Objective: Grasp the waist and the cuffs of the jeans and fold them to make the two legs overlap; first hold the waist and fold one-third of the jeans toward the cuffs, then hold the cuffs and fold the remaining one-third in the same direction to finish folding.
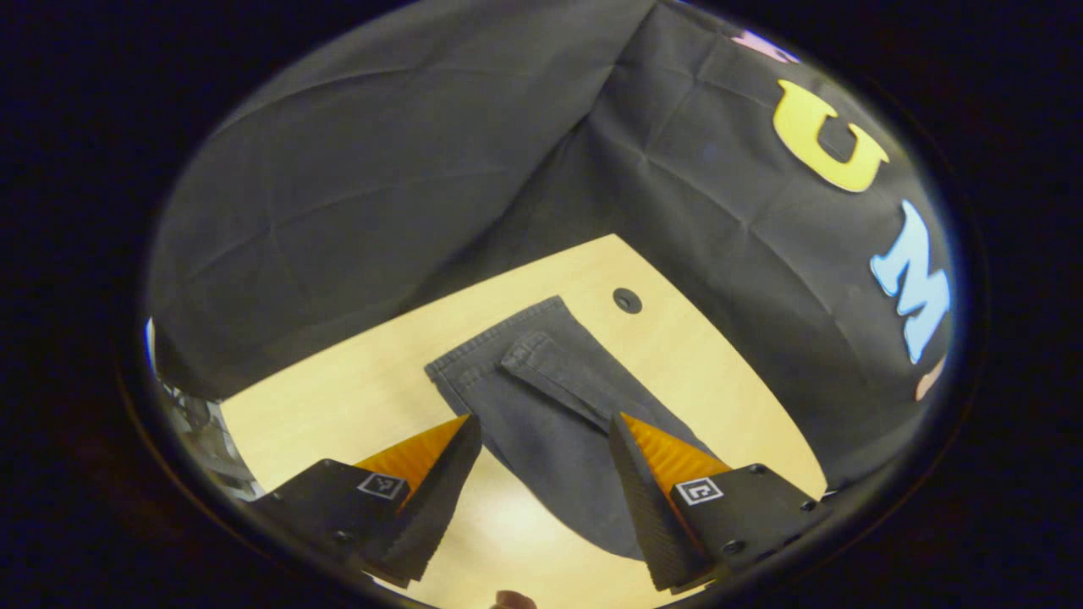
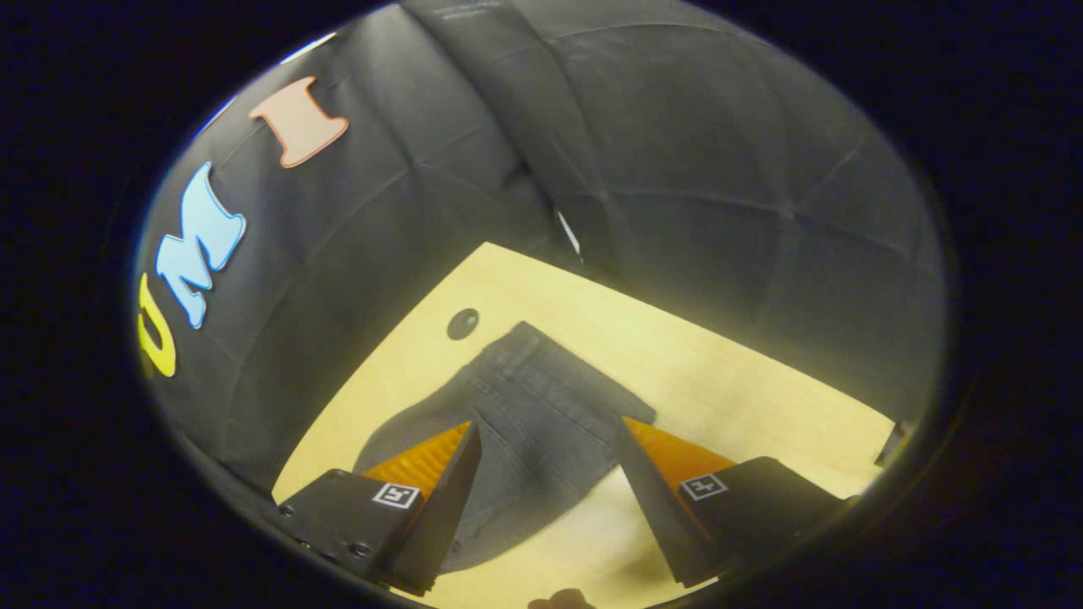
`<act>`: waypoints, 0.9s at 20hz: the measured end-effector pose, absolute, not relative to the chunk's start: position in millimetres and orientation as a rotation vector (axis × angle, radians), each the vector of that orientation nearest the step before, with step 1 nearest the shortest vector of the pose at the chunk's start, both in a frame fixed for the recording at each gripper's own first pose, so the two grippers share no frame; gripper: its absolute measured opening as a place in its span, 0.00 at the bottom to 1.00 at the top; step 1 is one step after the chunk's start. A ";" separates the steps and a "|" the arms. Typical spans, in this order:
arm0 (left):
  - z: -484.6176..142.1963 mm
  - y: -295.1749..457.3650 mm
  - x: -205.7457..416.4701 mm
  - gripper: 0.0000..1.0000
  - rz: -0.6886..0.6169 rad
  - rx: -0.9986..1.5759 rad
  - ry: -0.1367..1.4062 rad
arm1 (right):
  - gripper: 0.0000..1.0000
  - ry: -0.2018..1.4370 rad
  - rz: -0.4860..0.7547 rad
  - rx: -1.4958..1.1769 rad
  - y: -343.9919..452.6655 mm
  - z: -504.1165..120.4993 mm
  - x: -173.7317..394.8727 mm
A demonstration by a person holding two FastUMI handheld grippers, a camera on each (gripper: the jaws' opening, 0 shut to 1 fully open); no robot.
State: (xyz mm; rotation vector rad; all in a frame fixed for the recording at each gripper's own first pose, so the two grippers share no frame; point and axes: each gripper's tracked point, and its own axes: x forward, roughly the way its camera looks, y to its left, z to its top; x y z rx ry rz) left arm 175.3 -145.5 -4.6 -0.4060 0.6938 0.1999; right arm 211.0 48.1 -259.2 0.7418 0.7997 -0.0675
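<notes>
Dark grey jeans [image 1: 541, 406] lie flat on a light wooden table [image 1: 338, 406]. In the left gripper view their hemmed cuffs point away from me, one cuff lying across the other leg. My left gripper [image 1: 541, 431] hangs above them, open, with nothing between its orange and black fingers [image 1: 440, 474]. In the right gripper view the jeans [image 2: 525, 423] show a stitched band at the far end and a rounded edge near me. My right gripper [image 2: 550, 440] is open above that part, its fingers [image 2: 440, 482] apart and empty.
A round dark hole [image 1: 627, 300] sits in the table beyond the jeans; it appears as a hole [image 2: 462, 324] left of the jeans in the right gripper view. Black cloth walls close in behind the table. Bare table [image 2: 761, 397] lies to the right.
</notes>
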 end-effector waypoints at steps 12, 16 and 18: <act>58.1 -177.3 139.0 0.99 0.083 -0.196 0.463 | 0.95 0.885 -0.271 0.812 69.3 -311.4 218.2; 59.0 -189.5 117.7 0.99 0.074 -0.170 0.451 | 0.60 0.898 -0.196 0.837 78.9 -312.0 224.1; 57.5 -193.4 112.3 0.99 0.071 -0.177 0.451 | 0.39 0.895 -0.146 0.880 83.5 -309.6 227.4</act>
